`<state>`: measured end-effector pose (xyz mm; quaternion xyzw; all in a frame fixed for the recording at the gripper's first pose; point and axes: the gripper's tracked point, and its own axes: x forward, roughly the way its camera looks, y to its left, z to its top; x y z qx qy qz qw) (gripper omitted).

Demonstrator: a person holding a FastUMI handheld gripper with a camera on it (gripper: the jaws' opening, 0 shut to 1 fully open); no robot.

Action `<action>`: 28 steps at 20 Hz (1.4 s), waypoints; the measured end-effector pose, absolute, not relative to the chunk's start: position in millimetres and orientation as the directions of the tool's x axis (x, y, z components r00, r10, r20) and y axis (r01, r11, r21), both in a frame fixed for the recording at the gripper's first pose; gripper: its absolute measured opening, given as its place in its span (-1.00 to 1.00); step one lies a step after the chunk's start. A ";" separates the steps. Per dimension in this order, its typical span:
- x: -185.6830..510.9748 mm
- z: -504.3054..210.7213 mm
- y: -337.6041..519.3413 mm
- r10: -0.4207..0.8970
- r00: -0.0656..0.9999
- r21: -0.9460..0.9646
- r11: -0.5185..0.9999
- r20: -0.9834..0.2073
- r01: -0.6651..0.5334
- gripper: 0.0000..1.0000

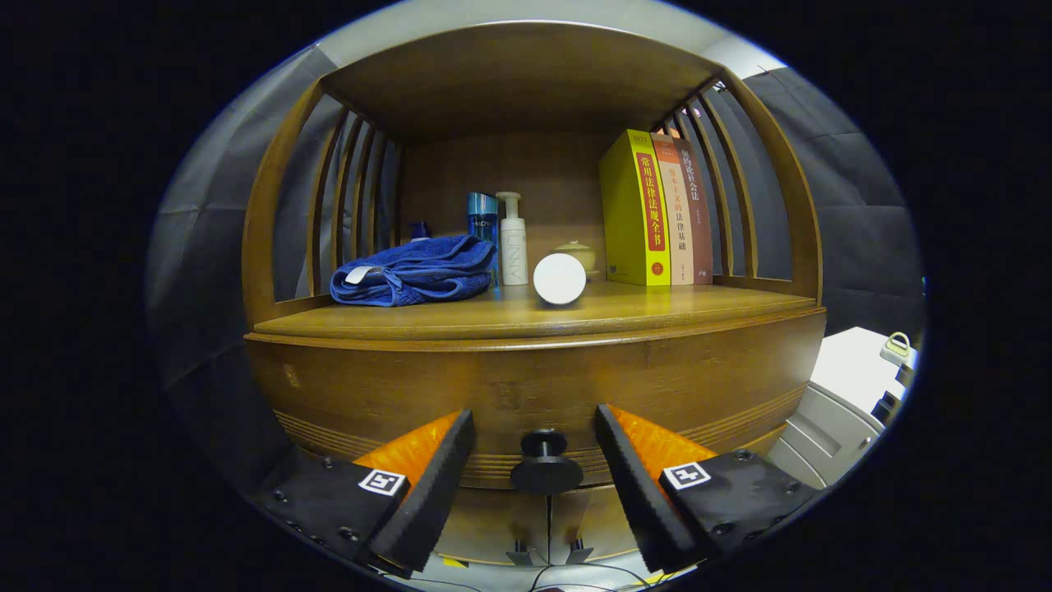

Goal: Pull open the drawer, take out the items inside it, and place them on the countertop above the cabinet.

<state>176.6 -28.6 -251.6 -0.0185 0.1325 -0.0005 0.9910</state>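
The tool (534,477) stands wide open, its two fingers (427,485) spread apart with nothing pressed between them. The small round dark drawer knob (542,464) sits in the gap between the fingertips, roughly midway and touched by neither, its short stem pointing straight back out of the wood toward the tool. So the knob lies dead ahead and just in reach; closing the fingers would catch it from both sides, and any pull would run back along that stem.

The curved brown wooden drawer front (526,395) that carries the knob looks flush with the cabinet body, so the drawer is closed now. That fits a drawer yet to be pulled as well as one emptied and pushed back; what is inside cannot be seen.

Above it the polished wooden surface (657,308) of the cabinet already carries a folded blue towel (415,271), a white round lid-like disc (559,279) standing on edge near the front, a tall blue bottle (483,222), a white pump bottle (513,242), a small pale lidded pot (578,255) and three upright books (657,210) against the slatted right side, the nearest a thick yellow one
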 end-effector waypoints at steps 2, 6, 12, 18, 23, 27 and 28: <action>161.8 -246.8 -23.0 0.000 0.962 -0.009 1.000 -0.275 -0.003 0.97; 123.9 -196.6 -21.2 -0.004 0.978 -0.039 0.999 -0.209 -0.004 0.97; 65.6 -98.2 -14.6 0.033 0.986 0.048 0.999 -0.162 -0.026 0.96; -4.9 -21.3 -10.8 0.070 0.992 0.028 0.997 -0.103 -0.068 0.96; -49.8 2.6 -3.0 0.065 0.994 -0.042 0.997 -0.087 -0.069 0.96; -52.7 7.2 3.3 0.076 0.994 -0.001 0.997 -0.077 -0.076 0.96; -52.0 6.4 3.3 0.081 0.994 0.006 0.997 -0.080 -0.080 0.96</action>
